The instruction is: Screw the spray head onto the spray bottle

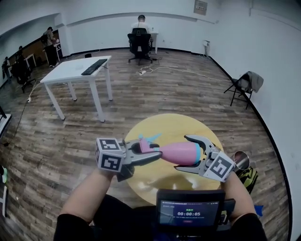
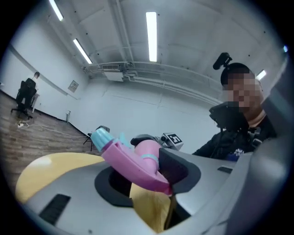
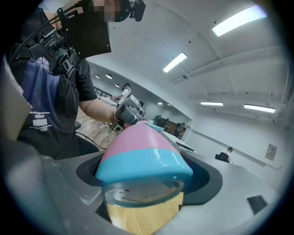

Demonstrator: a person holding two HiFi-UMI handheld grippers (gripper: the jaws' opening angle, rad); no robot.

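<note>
Seeing a white desk (image 1: 70, 70) w/ a black keyboard (image 1: 94, 67) far back-left on the wood floor (image 1: 56, 141). Clamping the L tongs (image 1: 148, 150) on the pink spray head (image 1: 145, 145). In left gripper view, pressing the dark pads (image 2: 177, 167) against its body, w/ the blue nozzle (image 2: 102, 137) sticking up-left past the jaws. Showing black-and-white square markers on the L cube (image 1: 109, 155). Holding the spray head roughly level in the air above the round yellow wooden surface (image 1: 164, 124), apart from it. Meeting the neck of the spray bottle (image 1: 174, 151) at the head's collar, but not telling how far it is threaded on. Holding the bottle on its side above the same surface: pink body, blue band (image 3: 142, 167) near the base, clear bottom (image 3: 138, 195). Gripping that base end w/ the R tongs (image 1: 183, 153), jaws spread wide and pressing on the bottle from both sides, the blue band filling the gap in right gripper view. Reading "00:00:05" on the small screen (image 1: 188, 213) low centre, close to the body. Not making out the smaller green text above those digits. Catching a framed notice (image 1: 201, 6) on the back wall, too small to read. Seeing a folding chair (image 1: 242, 87) by the right wall.
</note>
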